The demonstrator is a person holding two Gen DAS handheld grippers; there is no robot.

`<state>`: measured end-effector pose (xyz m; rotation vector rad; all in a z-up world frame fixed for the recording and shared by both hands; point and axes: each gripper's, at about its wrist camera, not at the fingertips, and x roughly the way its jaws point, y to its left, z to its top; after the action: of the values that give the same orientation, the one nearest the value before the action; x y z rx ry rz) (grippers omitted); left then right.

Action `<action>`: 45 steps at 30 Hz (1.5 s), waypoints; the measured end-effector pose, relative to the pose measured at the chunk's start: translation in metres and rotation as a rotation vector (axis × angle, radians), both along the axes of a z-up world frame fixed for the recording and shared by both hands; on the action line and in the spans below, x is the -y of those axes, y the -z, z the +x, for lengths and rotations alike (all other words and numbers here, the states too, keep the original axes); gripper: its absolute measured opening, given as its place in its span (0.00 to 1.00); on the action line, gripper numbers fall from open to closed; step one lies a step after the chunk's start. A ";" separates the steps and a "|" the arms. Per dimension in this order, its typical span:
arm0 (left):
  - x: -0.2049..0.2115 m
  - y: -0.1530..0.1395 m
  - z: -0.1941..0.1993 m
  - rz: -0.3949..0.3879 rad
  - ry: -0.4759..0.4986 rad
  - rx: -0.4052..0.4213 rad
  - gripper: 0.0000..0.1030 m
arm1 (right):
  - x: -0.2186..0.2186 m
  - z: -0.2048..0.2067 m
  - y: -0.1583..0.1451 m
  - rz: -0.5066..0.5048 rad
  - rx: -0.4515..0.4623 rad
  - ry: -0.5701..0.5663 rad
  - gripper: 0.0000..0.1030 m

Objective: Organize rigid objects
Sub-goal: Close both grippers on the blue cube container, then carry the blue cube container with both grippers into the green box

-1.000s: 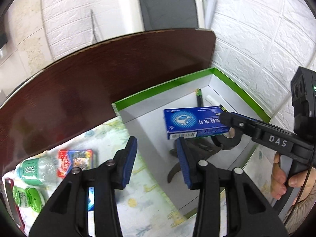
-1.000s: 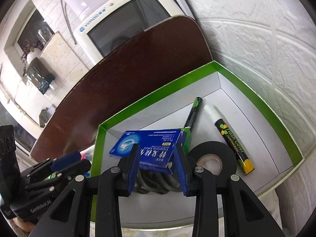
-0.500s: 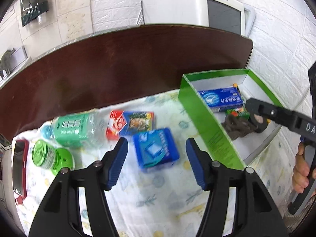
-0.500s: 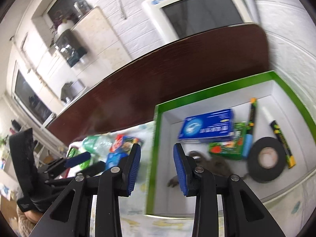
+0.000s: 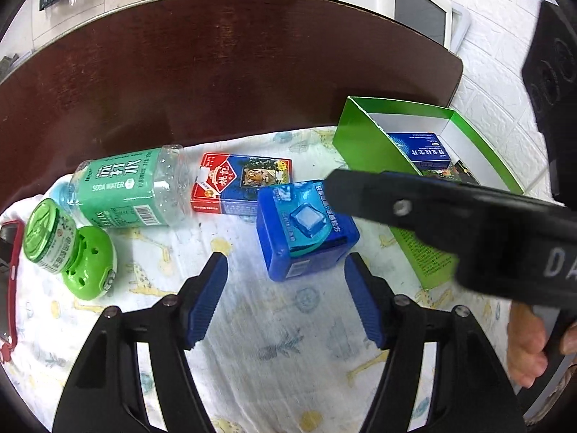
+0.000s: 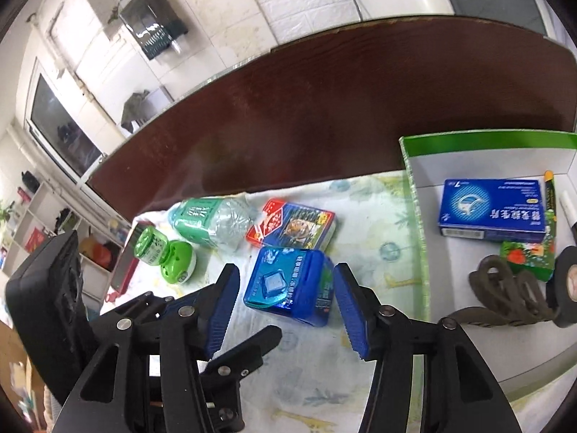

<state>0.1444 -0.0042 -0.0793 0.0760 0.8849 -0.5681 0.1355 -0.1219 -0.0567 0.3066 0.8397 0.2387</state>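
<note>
A blue plastic box (image 5: pixel 304 229) lies on the patterned cloth (image 5: pixel 252 324); it also shows in the right wrist view (image 6: pixel 288 283). My left gripper (image 5: pixel 285 301) is open just in front of it. My right gripper (image 6: pixel 286 310) is open, its pads either side of the box, apart from it. A red-and-blue card box (image 5: pixel 241 182) and a green soda bottle (image 5: pixel 126 187) lie behind. The green-rimmed tray (image 6: pixel 414 195) holds a blue medicine box (image 6: pixel 492 213), tape roll (image 6: pixel 568 288) and pens.
A green round device with a small green jar (image 5: pixel 72 252) sits at the cloth's left, beside a red-cased phone (image 5: pixel 9 270). The dark wooden table (image 5: pixel 216 72) extends behind. A white monitor (image 5: pixel 414 3) and brick wall stand at the back right.
The right gripper let go of the blue medicine box in the tray and swung left over the blue plastic box. The left gripper moved closer to that box.
</note>
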 end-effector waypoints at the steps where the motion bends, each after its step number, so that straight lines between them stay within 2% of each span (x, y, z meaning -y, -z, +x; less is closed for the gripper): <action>1: -0.001 0.001 0.001 -0.006 0.009 -0.002 0.63 | -0.003 0.003 0.003 -0.002 -0.012 0.003 0.54; 12: 0.009 0.008 0.019 -0.051 0.097 -0.019 0.61 | -0.013 0.027 0.027 -0.013 -0.106 0.036 0.54; 14: 0.013 0.009 0.021 -0.048 0.109 -0.016 0.60 | -0.012 0.029 0.029 -0.003 -0.105 0.036 0.54; 16: 0.016 0.010 0.024 -0.056 0.128 -0.024 0.55 | -0.012 0.031 0.029 -0.005 -0.103 0.030 0.54; 24: 0.019 0.007 0.022 -0.035 0.122 -0.020 0.54 | -0.015 0.031 0.027 -0.027 -0.089 0.018 0.54; 36: 0.022 -0.035 -0.002 -0.018 0.123 0.101 0.54 | -0.004 0.003 -0.014 0.003 0.038 0.006 0.54; 45: 0.050 -0.065 -0.029 0.005 0.168 0.178 0.54 | 0.026 -0.028 -0.042 0.032 0.121 0.043 0.54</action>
<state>0.1152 -0.0542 -0.0139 0.2038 0.7103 -0.7046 0.1074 -0.1479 -0.0152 0.3368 0.7093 0.2286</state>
